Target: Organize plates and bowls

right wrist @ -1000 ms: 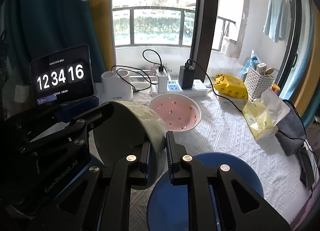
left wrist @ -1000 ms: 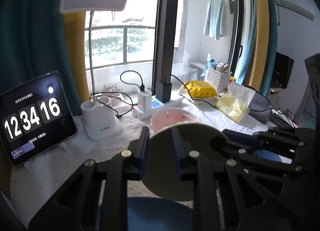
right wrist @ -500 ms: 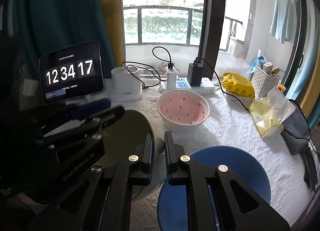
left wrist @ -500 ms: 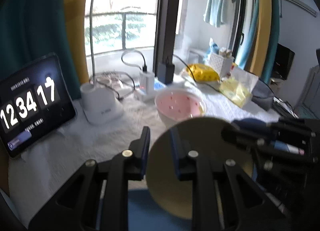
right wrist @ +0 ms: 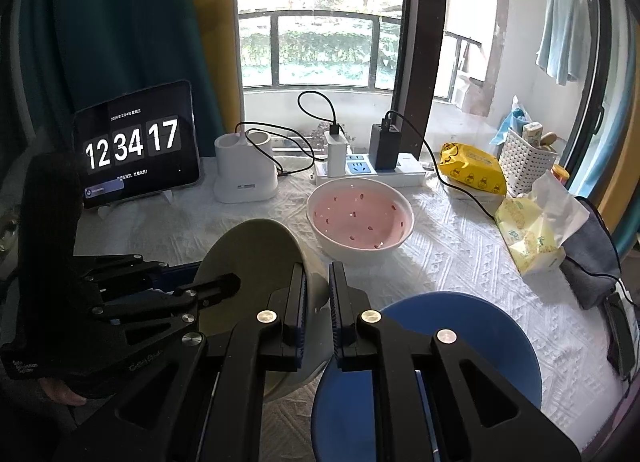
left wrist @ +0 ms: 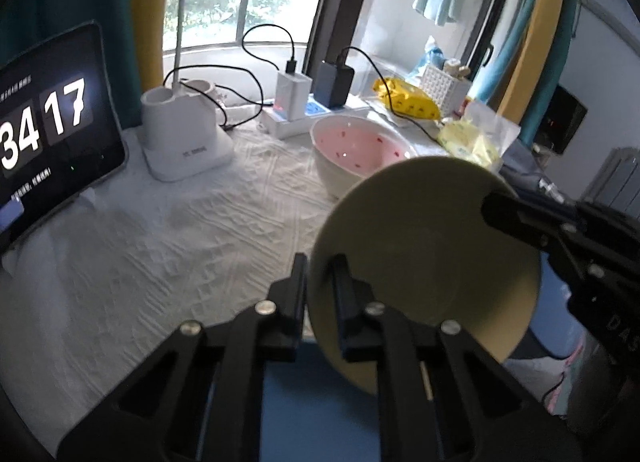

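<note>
Tablet: at the far left edge of the surface (right wrist: 460, 230) I see a dark tablet with a flip-clock display (right wrist: 134, 144), propped upright.
Lamp: just right of it stands a white desk lamp with a cup-shaped base (right wrist: 245, 170).
Left hand-held gripper (left wrist: 318, 268): I have its jaws clamped narrow on the rim of the tilted olive-green ceramic bowl (left wrist: 424, 262), one finger inside, one outside.
Green bowl: lifted at an angle near the front edge, its opening facing left in the right wrist view.
Right hand-held gripper (right wrist: 318, 282): mine too, pinched narrow on the same bowl's opposite rim.
Pink bowl: a pink-lined white bowl with red flecks (right wrist: 360, 218) sits mid-surface, behind the green one.
Blue plate: a round blue plate (right wrist: 460, 334) lies flat at the front right, under my right hand-held gripper.
</note>
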A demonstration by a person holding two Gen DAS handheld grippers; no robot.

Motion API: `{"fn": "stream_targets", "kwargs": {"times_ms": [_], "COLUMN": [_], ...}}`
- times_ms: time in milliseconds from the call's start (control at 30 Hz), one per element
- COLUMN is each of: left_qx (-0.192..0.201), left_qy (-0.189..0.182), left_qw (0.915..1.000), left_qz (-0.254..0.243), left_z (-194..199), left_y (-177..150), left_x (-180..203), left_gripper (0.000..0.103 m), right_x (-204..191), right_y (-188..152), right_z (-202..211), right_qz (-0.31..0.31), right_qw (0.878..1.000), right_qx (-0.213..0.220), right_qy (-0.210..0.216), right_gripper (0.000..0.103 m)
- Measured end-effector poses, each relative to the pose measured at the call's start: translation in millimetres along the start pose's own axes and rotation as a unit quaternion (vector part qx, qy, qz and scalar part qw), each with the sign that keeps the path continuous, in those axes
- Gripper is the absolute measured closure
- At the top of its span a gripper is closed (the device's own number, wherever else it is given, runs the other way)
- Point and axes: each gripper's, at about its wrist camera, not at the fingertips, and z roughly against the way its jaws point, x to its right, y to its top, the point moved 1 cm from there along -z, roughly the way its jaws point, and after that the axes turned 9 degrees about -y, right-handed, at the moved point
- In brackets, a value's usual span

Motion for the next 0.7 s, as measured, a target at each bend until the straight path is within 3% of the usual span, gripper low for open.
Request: {"fn": "stream_targets", "kwargs": {"times_ms": [700], "left_qx": [0.084], "left_qy": [0.024], "left_qw": [0.9960], "left_qz": [-0.020], "left_z": [54.1], "left_y": [16.5], "left_x": [36.8], "left_gripper": [0.093], "right_x": [16.2], "right_y": [16.3], "right_z": [43.7], "right_qz": [-0.017], "right_qw": [0.998], "right_qx": [0.052], "right_qy": [0.008], "right_gripper": [0.092]}}
